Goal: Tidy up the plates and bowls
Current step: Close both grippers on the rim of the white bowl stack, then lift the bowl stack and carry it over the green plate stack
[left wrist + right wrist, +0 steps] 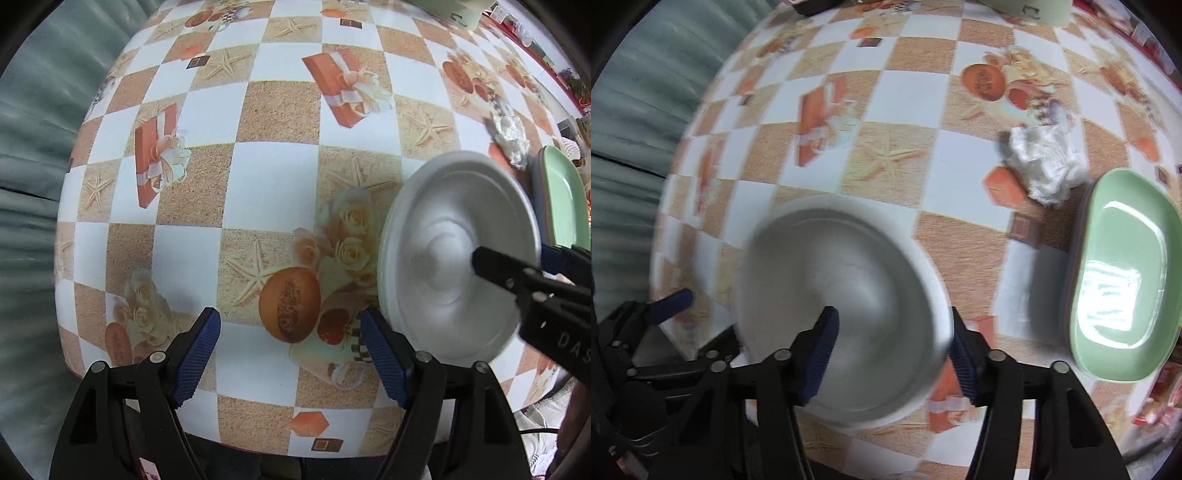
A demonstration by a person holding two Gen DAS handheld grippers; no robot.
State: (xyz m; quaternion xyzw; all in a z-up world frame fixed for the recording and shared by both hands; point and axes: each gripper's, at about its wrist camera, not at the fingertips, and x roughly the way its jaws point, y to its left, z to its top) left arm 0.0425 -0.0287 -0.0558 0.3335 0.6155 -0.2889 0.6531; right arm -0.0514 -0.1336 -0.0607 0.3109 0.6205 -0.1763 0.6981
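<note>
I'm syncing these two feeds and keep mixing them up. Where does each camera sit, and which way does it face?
Left wrist: on the left tool, looking down across the checkered table; its own open fingers show, plus the right tool's finger in the white bowl.
Right wrist: on the right tool, fingers astride the white bowl rim; left tool at left edge.
Shared: white bowl, green dish, crumpled white plastic, table.
</note>
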